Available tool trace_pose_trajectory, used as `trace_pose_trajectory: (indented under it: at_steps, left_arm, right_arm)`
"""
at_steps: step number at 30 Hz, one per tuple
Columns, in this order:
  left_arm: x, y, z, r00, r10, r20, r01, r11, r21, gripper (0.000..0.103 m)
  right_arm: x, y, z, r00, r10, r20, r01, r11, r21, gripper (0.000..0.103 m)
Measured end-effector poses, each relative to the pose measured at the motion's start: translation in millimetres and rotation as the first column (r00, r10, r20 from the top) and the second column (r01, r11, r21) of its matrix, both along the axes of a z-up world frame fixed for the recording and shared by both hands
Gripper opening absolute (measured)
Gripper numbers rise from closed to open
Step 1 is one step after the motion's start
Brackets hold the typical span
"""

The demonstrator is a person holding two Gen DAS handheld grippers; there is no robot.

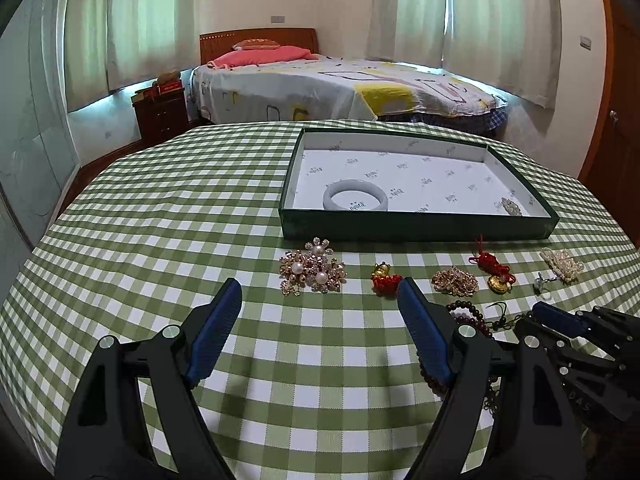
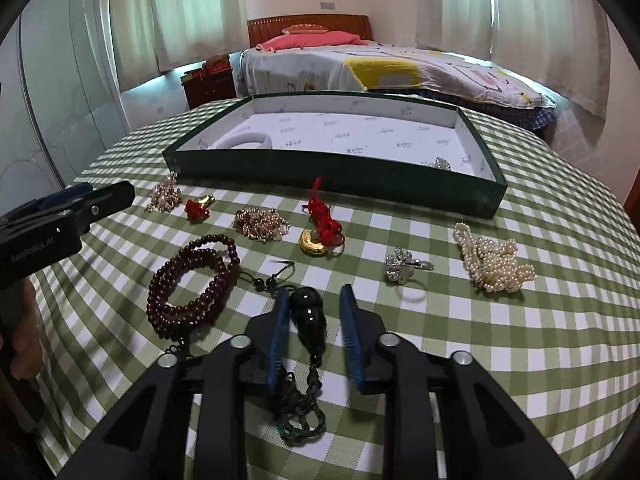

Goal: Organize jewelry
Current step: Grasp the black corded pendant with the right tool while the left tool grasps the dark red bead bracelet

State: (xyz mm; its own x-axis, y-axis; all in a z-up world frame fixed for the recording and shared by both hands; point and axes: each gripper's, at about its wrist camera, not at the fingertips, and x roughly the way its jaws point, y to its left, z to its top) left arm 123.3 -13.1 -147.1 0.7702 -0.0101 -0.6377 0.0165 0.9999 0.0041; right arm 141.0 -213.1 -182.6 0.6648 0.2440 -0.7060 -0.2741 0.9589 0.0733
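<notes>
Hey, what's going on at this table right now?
Two handheld grippers are sorting jewelry. The right gripper straddles a dark gourd pendant on the tablecloth, not yet clamped. The left gripper hovers open near the pearl brooches. The green tray holds a white bangle and a sparkly piece.

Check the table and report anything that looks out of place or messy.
Nothing is damaged or spilled. Only the white bangle and a small sparkly brooch lie in the green-walled tray; the dark red bead bracelet and the pearl strand sit loose on the checked cloth.
</notes>
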Motion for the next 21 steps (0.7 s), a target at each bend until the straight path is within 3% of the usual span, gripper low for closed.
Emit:
trace_pose_trajectory:
  at_steps: [8, 21]
  left_arm:
    - [-4, -15, -6, 0.999, -0.040, -0.020, 0.040, 0.999, -0.007, 0.078]
    - [-8, -57, -18, 0.986, -0.148, -0.074, 0.145, 0.988, -0.044, 0.078]
  right_arm:
    - [-10, -6, 4, 1.000, -0.008, 0.007, 0.009, 1.000, -0.018, 0.018]
    - [-24, -51, 9, 0.994, -0.110, 0.017, 0.110, 0.994, 0.001, 0.018]
